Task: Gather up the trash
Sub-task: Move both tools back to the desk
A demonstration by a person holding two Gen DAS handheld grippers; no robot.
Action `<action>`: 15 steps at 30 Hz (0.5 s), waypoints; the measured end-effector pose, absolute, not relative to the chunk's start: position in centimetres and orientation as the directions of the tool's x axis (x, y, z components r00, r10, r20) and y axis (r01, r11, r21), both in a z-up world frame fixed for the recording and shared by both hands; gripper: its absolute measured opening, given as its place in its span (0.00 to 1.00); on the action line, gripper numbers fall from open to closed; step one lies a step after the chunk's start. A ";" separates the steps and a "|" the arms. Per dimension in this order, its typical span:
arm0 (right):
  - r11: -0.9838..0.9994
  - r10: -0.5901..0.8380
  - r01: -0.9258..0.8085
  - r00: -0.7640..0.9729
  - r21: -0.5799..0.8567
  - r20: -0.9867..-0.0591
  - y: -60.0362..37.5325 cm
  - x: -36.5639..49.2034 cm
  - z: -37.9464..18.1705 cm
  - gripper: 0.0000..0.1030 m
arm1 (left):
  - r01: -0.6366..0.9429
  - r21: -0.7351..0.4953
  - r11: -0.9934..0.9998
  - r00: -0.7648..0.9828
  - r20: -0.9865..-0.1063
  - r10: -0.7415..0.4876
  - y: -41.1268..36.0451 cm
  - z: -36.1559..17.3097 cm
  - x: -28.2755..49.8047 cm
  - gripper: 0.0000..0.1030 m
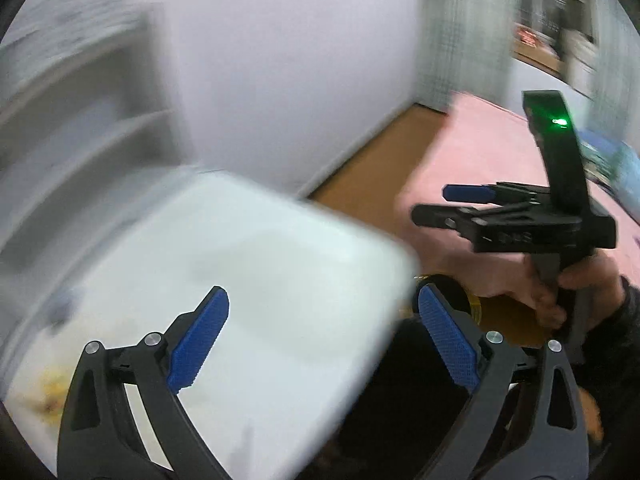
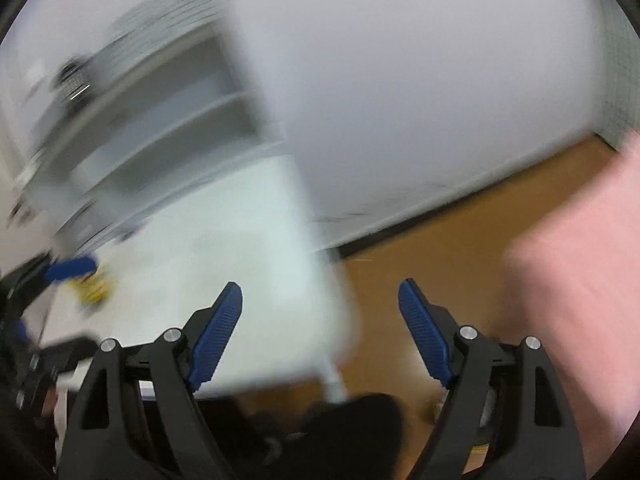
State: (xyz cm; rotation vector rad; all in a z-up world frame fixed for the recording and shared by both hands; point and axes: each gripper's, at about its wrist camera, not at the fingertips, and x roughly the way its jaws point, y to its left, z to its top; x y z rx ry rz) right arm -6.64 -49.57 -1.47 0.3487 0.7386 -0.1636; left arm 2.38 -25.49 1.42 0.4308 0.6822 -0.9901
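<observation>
Trash shows only as a smeared yellow scrap [image 1: 50,394] on the near left part of the white worktop [image 1: 280,264]; the right wrist view catches the same yellow blur [image 2: 94,290] near the worktop's left edge, just beside a blue pad of the other tool. What it is cannot be made out, since both pictures are heavily motion-blurred.

The left tongs [image 1: 324,336] stand wide apart with nothing between the blue pads [image 1: 198,344]; they hang over the worktop's right corner. The right tongs [image 2: 320,332] are likewise spread and empty (seen from the left wrist view, they sit off to the right, side-on, gripped at the handle by a hand [image 1: 576,292] with a dark sleeve, a green light glowing on the upright part).

A white shelf unit [image 2: 168,132] rises behind the worktop, its contents too streaked to read. A plain pale wall [image 2: 420,100] fills the background and meets a brown wooden floor [image 2: 432,264] along a dark skirting strip. A pink surface [image 1: 480,152], perhaps bedding or a rug, spreads to the right; its far side is cut off. A checked curtain [image 1: 460,32] hangs at the upper right. Below the tongs lies something black [image 2: 352,428], unclear, and a roundish dark-and-yellow thing [image 1: 468,300] is half hidden behind a pad.
</observation>
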 end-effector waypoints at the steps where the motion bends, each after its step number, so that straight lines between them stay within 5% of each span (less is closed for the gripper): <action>1: 0.949 0.028 0.196 0.731 0.249 -0.682 -47.0 -4.7 -1.0 0.75 | 0.835 0.051 0.548 0.426 -0.691 -0.584 -22.4 1.9 3.6 0.91; 9: 0.935 0.341 -0.299 0.610 0.192 -0.715 -26.5 7.8 -0.7 0.75 | 0.483 0.054 0.874 0.644 -0.697 -0.314 -1.4 2.1 10.6 0.91; 15: 0.881 0.381 -0.455 0.515 0.132 -0.767 -16.1 12.4 -2.6 0.75 | 0.374 -0.080 0.924 0.609 -0.730 -0.309 5.8 -0.2 13.1 0.91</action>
